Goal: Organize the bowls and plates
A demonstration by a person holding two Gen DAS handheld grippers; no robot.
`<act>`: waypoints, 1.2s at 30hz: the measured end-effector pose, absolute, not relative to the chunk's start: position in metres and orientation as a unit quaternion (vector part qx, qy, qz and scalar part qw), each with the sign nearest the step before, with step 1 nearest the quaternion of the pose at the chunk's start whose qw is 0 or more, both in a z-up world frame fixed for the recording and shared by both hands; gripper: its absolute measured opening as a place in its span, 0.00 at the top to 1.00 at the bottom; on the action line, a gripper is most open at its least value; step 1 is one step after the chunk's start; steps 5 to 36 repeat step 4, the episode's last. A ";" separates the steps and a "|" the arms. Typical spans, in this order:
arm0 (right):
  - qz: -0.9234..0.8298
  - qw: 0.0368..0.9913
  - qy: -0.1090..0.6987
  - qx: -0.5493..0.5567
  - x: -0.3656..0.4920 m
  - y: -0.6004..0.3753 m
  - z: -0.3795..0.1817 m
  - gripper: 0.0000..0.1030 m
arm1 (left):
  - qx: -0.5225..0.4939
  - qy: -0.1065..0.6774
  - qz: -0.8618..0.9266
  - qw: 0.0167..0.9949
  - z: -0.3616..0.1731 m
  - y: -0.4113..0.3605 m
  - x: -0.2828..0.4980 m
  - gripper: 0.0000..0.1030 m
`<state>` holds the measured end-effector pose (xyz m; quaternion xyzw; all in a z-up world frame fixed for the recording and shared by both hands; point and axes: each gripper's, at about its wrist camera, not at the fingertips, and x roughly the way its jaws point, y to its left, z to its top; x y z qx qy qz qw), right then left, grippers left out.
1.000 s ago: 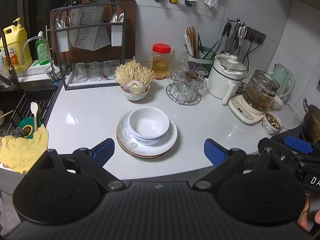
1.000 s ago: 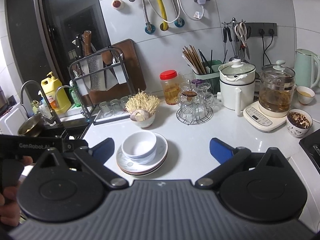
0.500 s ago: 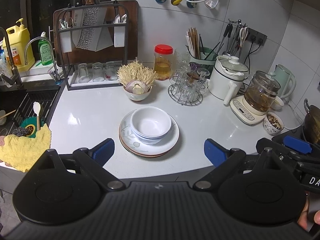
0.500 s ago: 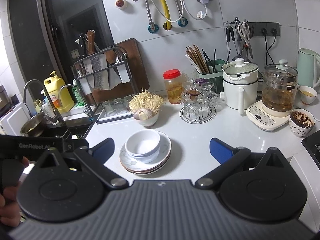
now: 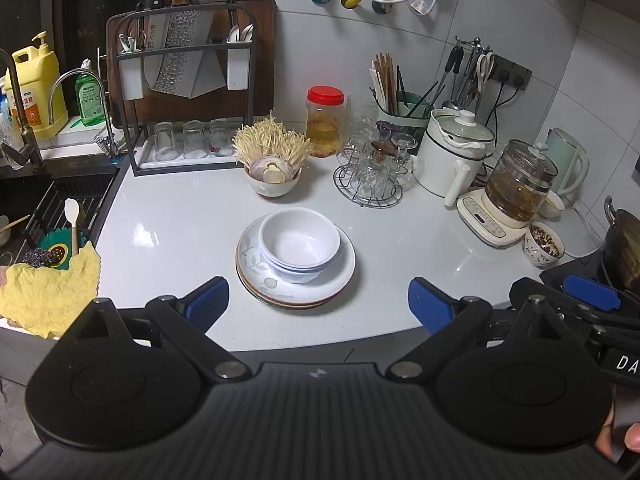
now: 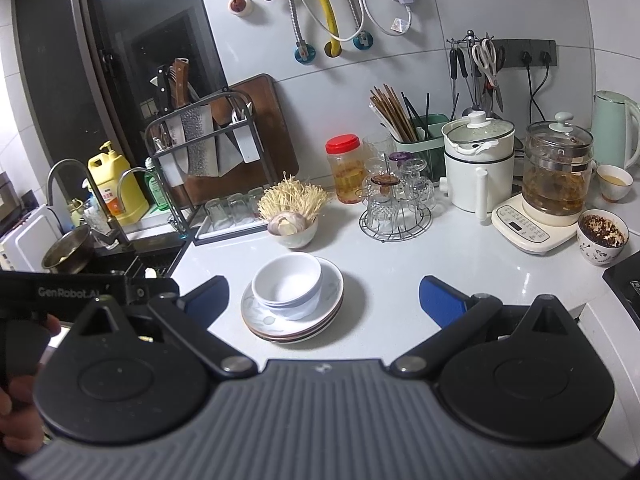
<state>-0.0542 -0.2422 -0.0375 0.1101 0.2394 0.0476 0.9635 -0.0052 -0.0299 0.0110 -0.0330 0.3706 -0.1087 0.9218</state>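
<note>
Your left gripper [image 5: 318,306] is spread wide and holds nothing; the stacked white bowls [image 5: 299,242] sit on the stacked plates [image 5: 340,276] on the white counter [image 5: 172,232], just ahead and between its blue fingertips [image 5: 208,300]; your right gripper [image 6: 324,300] is equally wide and empty, with that stack ahead, toward its left finger.

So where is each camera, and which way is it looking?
Left wrist: rides on the left tool, facing the counter's stacked bowls; the right tool shows at its right edge.
Right wrist: rides on the right tool, facing the same bowls; a hand holding the left tool shows at left.
Shared: bowls on plates, mushroom bowl, red-lidded jar.
</note>
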 end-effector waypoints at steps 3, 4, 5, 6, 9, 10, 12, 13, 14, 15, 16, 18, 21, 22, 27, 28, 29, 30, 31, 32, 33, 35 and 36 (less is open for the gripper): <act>0.048 0.963 0.240 0.111 -0.054 -0.242 -0.038 0.00 | -0.034 0.372 -0.108 0.921 0.011 -0.030 -0.005 0.05; 0.048 0.963 0.240 0.111 -0.054 -0.243 -0.038 0.00 | -0.034 0.372 -0.109 0.921 0.011 -0.029 -0.005 0.05; 0.048 0.963 0.240 0.111 -0.054 -0.243 -0.038 0.00 | -0.034 0.372 -0.109 0.921 0.011 -0.029 -0.005 0.05; 0.048 0.963 0.240 0.111 -0.054 -0.243 -0.038 0.00 | -0.034 0.372 -0.109 0.921 0.011 -0.029 -0.005 0.05; 0.048 0.963 0.240 0.111 -0.054 -0.243 -0.038 0.00 | -0.034 0.372 -0.109 0.921 0.011 -0.029 -0.005 0.05; 0.048 0.963 0.240 0.111 -0.054 -0.243 -0.038 0.00 | -0.034 0.372 -0.109 0.921 0.011 -0.029 -0.005 0.05; 0.048 0.963 0.240 0.111 -0.054 -0.243 -0.038 0.00 | -0.034 0.372 -0.109 0.921 0.011 -0.029 -0.005 0.05; 0.048 0.963 0.240 0.111 -0.054 -0.243 -0.038 0.00 | -0.034 0.372 -0.109 0.921 0.011 -0.029 -0.005 0.05; 0.048 0.963 0.240 0.111 -0.054 -0.243 -0.038 0.00 | -0.034 0.372 -0.109 0.921 0.011 -0.029 -0.005 0.05; 0.048 0.963 0.240 0.111 -0.054 -0.243 -0.038 0.00 | -0.034 0.372 -0.109 0.921 0.011 -0.029 -0.005 0.05; 0.048 0.963 0.240 0.111 -0.054 -0.243 -0.038 0.00 | -0.034 0.372 -0.109 0.921 0.011 -0.029 -0.005 0.05; 0.048 0.963 0.240 0.111 -0.054 -0.243 -0.038 0.00 | -0.034 0.372 -0.109 0.921 0.011 -0.029 -0.005 0.05; 0.048 0.963 0.240 0.111 -0.054 -0.243 -0.038 0.00 | -0.034 0.372 -0.109 0.921 0.011 -0.029 -0.005 0.05; 0.048 0.963 0.240 0.111 -0.054 -0.243 -0.038 0.00 | -0.034 0.372 -0.109 0.921 0.011 -0.029 -0.005 0.05; 0.048 0.963 0.240 0.111 -0.054 -0.243 -0.038 0.00 | -0.034 0.372 -0.109 0.921 0.011 -0.029 -0.005 0.05; 0.048 0.963 0.240 0.111 -0.054 -0.243 -0.038 0.00 | -0.034 0.372 -0.109 0.921 0.011 -0.029 -0.005 0.05; 0.048 0.963 0.240 0.111 -0.054 -0.243 -0.038 0.00 | -0.034 0.372 -0.109 0.921 0.011 -0.029 -0.005 0.05; 0.048 0.963 0.240 0.111 -0.054 -0.243 -0.038 0.00 | -0.034 0.372 -0.109 0.921 0.011 -0.029 -0.005 0.05; 0.048 0.963 0.240 0.111 -0.054 -0.243 -0.038 0.00 | -0.034 0.372 -0.109 0.921 0.011 -0.029 -0.005 0.05; 0.048 0.963 0.240 0.111 -0.054 -0.243 -0.038 0.00 | -0.034 0.372 -0.109 0.921 0.011 -0.029 -0.005 0.05; 0.048 0.963 0.240 0.111 -0.054 -0.243 -0.038 0.00 | -0.034 0.372 -0.109 0.921 0.011 -0.029 -0.005 0.05; 0.048 0.963 0.240 0.111 -0.054 -0.243 -0.038 0.00 | -0.034 0.372 -0.109 0.921 0.011 -0.029 -0.005 0.05; 0.048 0.963 0.240 0.111 -0.054 -0.243 -0.038 0.00 | -0.034 0.372 -0.109 0.921 0.011 -0.029 -0.005 0.05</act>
